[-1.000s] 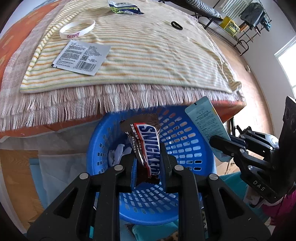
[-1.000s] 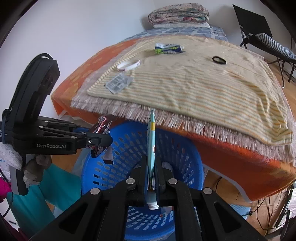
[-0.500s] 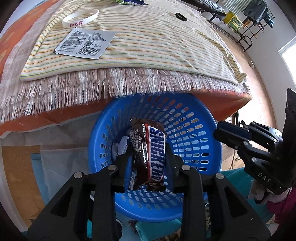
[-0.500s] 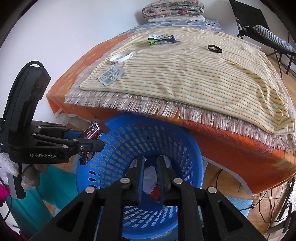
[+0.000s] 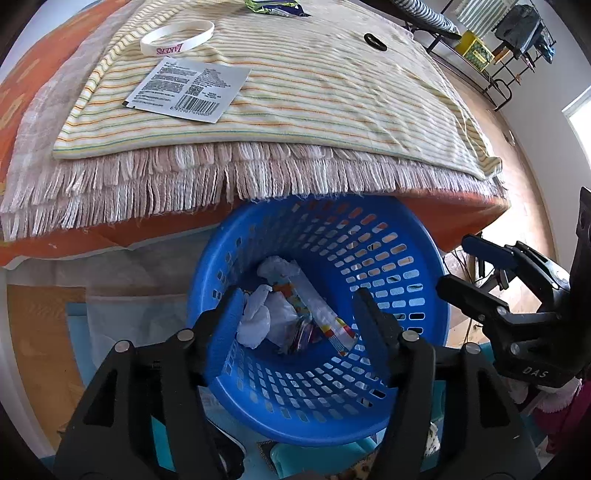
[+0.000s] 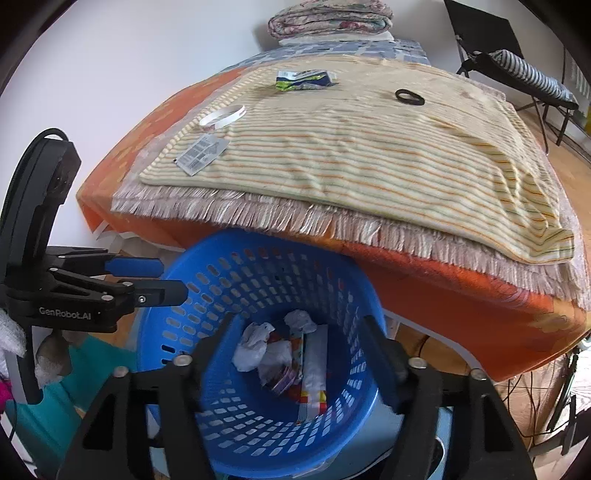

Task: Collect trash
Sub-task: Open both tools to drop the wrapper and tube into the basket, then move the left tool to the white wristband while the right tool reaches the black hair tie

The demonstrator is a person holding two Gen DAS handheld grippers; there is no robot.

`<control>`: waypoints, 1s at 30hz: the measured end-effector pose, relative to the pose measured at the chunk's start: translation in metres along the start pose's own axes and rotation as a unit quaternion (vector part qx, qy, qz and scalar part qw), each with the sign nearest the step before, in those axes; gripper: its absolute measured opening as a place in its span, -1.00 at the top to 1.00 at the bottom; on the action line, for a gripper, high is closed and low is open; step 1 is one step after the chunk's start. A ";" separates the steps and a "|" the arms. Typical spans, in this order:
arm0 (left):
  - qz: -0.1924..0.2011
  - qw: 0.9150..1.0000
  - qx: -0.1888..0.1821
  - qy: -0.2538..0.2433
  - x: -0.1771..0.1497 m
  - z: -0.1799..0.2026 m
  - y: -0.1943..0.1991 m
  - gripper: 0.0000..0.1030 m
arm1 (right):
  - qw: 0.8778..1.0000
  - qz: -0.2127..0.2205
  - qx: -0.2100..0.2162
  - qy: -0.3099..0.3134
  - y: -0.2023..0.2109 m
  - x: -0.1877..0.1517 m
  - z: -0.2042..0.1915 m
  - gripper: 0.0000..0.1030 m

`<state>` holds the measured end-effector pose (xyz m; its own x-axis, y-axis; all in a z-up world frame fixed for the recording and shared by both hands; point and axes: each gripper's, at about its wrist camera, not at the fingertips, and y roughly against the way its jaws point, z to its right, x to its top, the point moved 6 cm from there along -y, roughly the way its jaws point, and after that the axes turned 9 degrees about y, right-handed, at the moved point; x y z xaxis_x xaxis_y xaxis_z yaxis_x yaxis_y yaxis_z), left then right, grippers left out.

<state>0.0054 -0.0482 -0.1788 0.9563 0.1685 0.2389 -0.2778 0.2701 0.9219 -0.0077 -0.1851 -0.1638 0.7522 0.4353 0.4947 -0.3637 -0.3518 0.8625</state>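
A blue plastic basket (image 5: 399, 236) stands on the floor against the bed edge and holds crumpled white tissues (image 5: 258, 317) and flat wrappers (image 5: 317, 314); it also shows in the right wrist view (image 6: 258, 266). My left gripper (image 5: 299, 314) is open and empty above the basket's mouth. My right gripper (image 6: 295, 343) is open and empty above the basket too. On the striped blanket lie a white barcode packet (image 5: 188, 90), a white wristband (image 5: 177, 37), a green-blue wrapper (image 6: 303, 79) and a black hair tie (image 6: 409, 97).
The striped blanket (image 6: 369, 155) with a fringe covers an orange bed (image 6: 443, 288). Folded bedding (image 6: 328, 18) sits at the far end. A folding chair (image 6: 517, 70) stands at the right. Teal cloth (image 6: 74, 369) lies on the floor by the basket.
My left gripper opened and the Snickers wrapper dropped into the basket. My right gripper, which earlier let go of the light blue packet, opened wide. Both stay above the basket.
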 end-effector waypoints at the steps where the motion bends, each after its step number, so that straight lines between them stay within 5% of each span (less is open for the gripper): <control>1: 0.001 1.000 0.000 0.001 0.000 -0.001 0.001 -0.23 | 1.000 0.001 -0.004 0.000 0.001 0.001 0.000 -0.54; 17: 0.015 1.000 -0.001 0.017 0.012 -0.009 0.016 -0.23 | 0.998 0.014 -0.064 -0.003 0.010 0.011 0.012 -0.94; 30: 0.066 0.997 0.019 0.033 0.094 -0.029 0.056 -0.23 | 0.995 0.068 -0.060 -0.036 0.037 0.062 0.035 -0.98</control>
<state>0.0774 0.0099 -0.1133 0.9030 0.2633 0.3396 -0.3964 0.2051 0.8949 0.0444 -0.1998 -0.1046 0.7280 0.3283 0.6018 -0.5236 -0.3004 0.7972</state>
